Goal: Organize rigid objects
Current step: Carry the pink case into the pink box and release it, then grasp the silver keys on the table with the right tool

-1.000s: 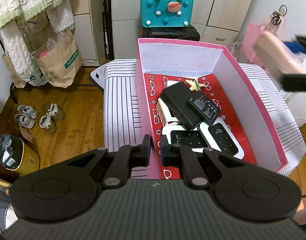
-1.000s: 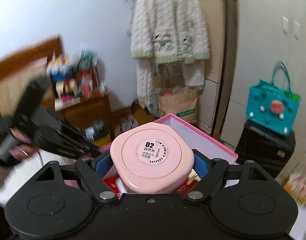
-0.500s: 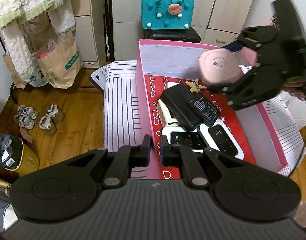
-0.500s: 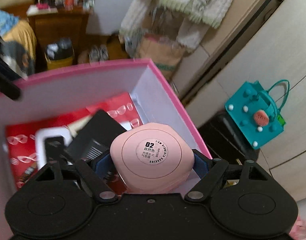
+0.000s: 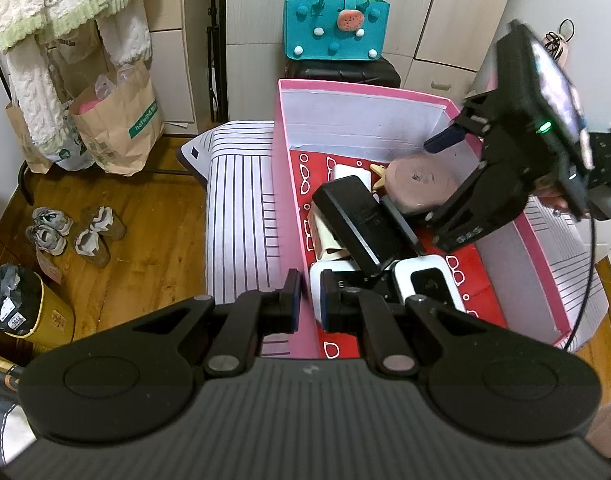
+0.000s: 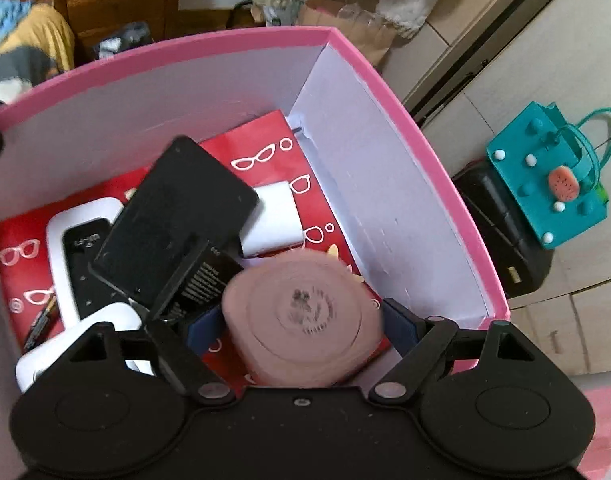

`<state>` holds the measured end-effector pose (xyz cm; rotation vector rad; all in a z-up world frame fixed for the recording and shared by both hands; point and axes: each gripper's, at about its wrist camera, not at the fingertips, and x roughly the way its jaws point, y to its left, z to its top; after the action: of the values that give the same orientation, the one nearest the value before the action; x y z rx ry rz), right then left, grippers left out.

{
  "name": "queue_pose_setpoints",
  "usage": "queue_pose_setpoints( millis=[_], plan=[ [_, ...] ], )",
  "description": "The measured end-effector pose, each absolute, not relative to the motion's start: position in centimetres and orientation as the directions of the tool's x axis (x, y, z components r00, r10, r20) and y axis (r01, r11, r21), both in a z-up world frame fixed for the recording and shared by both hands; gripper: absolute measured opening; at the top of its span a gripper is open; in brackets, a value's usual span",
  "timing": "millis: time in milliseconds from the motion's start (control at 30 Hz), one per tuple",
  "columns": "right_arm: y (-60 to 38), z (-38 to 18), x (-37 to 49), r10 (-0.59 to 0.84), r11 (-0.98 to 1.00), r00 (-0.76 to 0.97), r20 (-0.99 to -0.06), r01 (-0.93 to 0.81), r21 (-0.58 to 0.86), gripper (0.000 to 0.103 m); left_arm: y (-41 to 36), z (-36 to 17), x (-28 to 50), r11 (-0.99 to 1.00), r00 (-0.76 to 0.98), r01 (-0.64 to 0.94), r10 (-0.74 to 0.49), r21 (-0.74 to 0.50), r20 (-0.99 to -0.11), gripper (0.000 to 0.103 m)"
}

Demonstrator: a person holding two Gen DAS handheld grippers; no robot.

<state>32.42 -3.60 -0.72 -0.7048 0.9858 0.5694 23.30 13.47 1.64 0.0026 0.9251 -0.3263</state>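
A pink box [image 5: 289, 208] with a red glasses-print floor stands on a striped cushion [image 5: 241, 200]. It holds a black slab [image 5: 357, 224], white Wi-Fi routers [image 5: 425, 280], a white block [image 6: 271, 218] and a small black battery [image 6: 203, 276]. My right gripper [image 6: 301, 328] is inside the box [image 6: 385, 92], open, with the pink compact case [image 6: 301, 320] lying blurred between its spread fingers; the case [image 5: 421, 188] shows at the box's far right. My left gripper [image 5: 307, 300] is nearly shut on the box's near-left wall.
A teal felt bag [image 5: 337, 24] sits on a black suitcase [image 5: 345, 72] behind the box. Paper bags [image 5: 117, 120] and hanging cardigans are at the left, with shoes [image 5: 73, 232] on the wooden floor and a yellow bin [image 5: 25, 308].
My right gripper has lowered into the box and its fingers have spread, letting the pink case go onto the items. My left gripper has not moved.
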Motion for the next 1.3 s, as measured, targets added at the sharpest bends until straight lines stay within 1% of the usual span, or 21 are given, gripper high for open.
queue_pose_setpoints(
  millis=[67, 133, 200, 267, 367, 433, 500, 600, 700, 800, 867, 900, 967, 1133, 1167, 1200, 1233, 1267, 1300],
  plan=[
    [-5.2, 1.1, 32.0, 0.176, 0.699, 0.462, -0.869, -0.68, -0.22, 0.088, 13.6, 1.7, 23.4, 0.95, 0.556, 0.276, -0.279, -0.143, -0.783, 0.007],
    [-7.3, 3.2, 31.2, 0.271, 0.74, 0.488, -0.83, -0.657, -0.145, 0.088, 13.7, 1.7, 23.5, 0.95, 0.557, 0.275, -0.283, -0.148, -0.781, 0.007],
    [-10.0, 5.0, 30.0, 0.382, 0.784, 0.532, -0.756, -0.619, -0.04, 0.088, 13.9, 1.6, 23.5, 0.949, 0.558, 0.269, -0.294, -0.166, -0.776, 0.007],
    [-12.7, 5.8, 28.7, 0.46, 0.816, 0.559, -0.69, -0.573, 0.08, 0.088, 14.1, 1.5, 23.4, 0.948, 0.561, 0.267, -0.298, -0.173, -0.772, 0.007],
    [-16.4, 5.6, 26.6, 0.528, 0.832, 0.608, -0.594, -0.51, 0.217, 0.088, 14.1, 1.4, 23.3, 0.948, 0.561, 0.267, -0.3, -0.174, -0.772, 0.007],
    [-18.7, 5.0, 24.9, 0.527, 0.845, 0.656, -0.54, -0.472, 0.251, 0.088, 14.0, 1.4, 23.2, 0.949, 0.558, 0.268, -0.295, -0.168, -0.775, 0.007],
    [-20.6, 3.8, 23.7, 0.493, 0.868, 0.701, -0.515, -0.434, 0.24, 0.088, 13.9, 1.4, 23.3, 0.949, 0.556, 0.267, -0.293, -0.167, -0.778, 0.007],
    [-23.2, 1.5, 22.6, 0.418, 0.908, 0.746, -0.518, -0.353, 0.225, 0.087, 13.8, 1.4, 23.2, 0.95, 0.564, 0.267, -0.288, -0.159, -0.774, 0.007],
    [-25.2, -1.2, 22.7, 0.372, 0.928, 0.753, -0.542, -0.296, 0.225, 0.085, 13.8, 1.4, 23.1, 0.951, 0.567, 0.265, -0.286, -0.158, -0.773, 0.008],
    [-26.2, -3.0, 23.4, 0.353, 0.935, 0.742, -0.57, -0.262, 0.237, 0.08, 13.6, 1.4, 23.1, 0.953, 0.565, 0.26, -0.278, -0.152, -0.777, 0.008],
    [-26.5, -3.8, 23.9, 0.363, 0.931, 0.736, -0.571, -0.271, 0.244, 0.072, 13.3, 1.5, 23.0, 0.956, 0.568, 0.26, -0.267, -0.138, -0.778, 0.008],
    [-26.4, -4.2, 24.3, 0.368, 0.93, 0.731, -0.574, -0.28, 0.24, 0.07, 13.2, 1.5, 22.9, 0.957, 0.569, 0.258, -0.263, -0.134, -0.779, 0.008],
    [-25.7, -4.9, 25.2, 0.369, 0.929, 0.723, -0.584, -0.306, 0.209, 0.064, 13.1, 1.6, 22.9, 0.957, 0.569, 0.261, -0.258, -0.126, -0.781, 0.008],
    [-22.9, -5.7, 27.6, 0.337, 0.923, 0.72, -0.606, -0.38, 0.061, 0.06, 13.2, 1.6, 22.7, 0.954, 0.561, 0.265, -0.27, -0.14, -0.782, 0.008],
    [-22.3, -5.9, 28.3, 0.317, 0.924, 0.727, -0.609, -0.383, 0.025, 0.054, 13.2, 1.6, 22.7, 0.954, 0.561, 0.266, -0.271, -0.139, -0.782, 0.008],
    [-21.9, -6.0, 28.9, 0.287, 0.928, 0.735, -0.614, -0.373, -0.012, 0.045, 13.2, 1.6, 22.7, 0.954, 0.561, 0.264, -0.271, -0.141, -0.782, 0.008],
    [-21.6, -6.2, 29.8, 0.25, 0.934, 0.74, -0.625, -0.354, -0.044, 0.026, 13.3, 1.7, 22.8, 0.954, 0.561, 0.264, -0.272, -0.143, -0.782, 0.008],
    [-21.7, -6.4, 30.8, 0.225, 0.943, 0.743, -0.631, -0.329, -0.05, 0.024, 13.3, 1.6, 22.8, 0.954, 0.562, 0.265, -0.272, -0.142, -0.781, 0.008],
    [-22.1, -6.6, 31.7, 0.218, 0.954, 0.747, -0.628, -0.3, -0.026, 0.024, 13.4, 1.6, 22.9, 0.953, 0.562, 0.264, -0.275, -0.146, -0.78, 0.008]
  ],
)
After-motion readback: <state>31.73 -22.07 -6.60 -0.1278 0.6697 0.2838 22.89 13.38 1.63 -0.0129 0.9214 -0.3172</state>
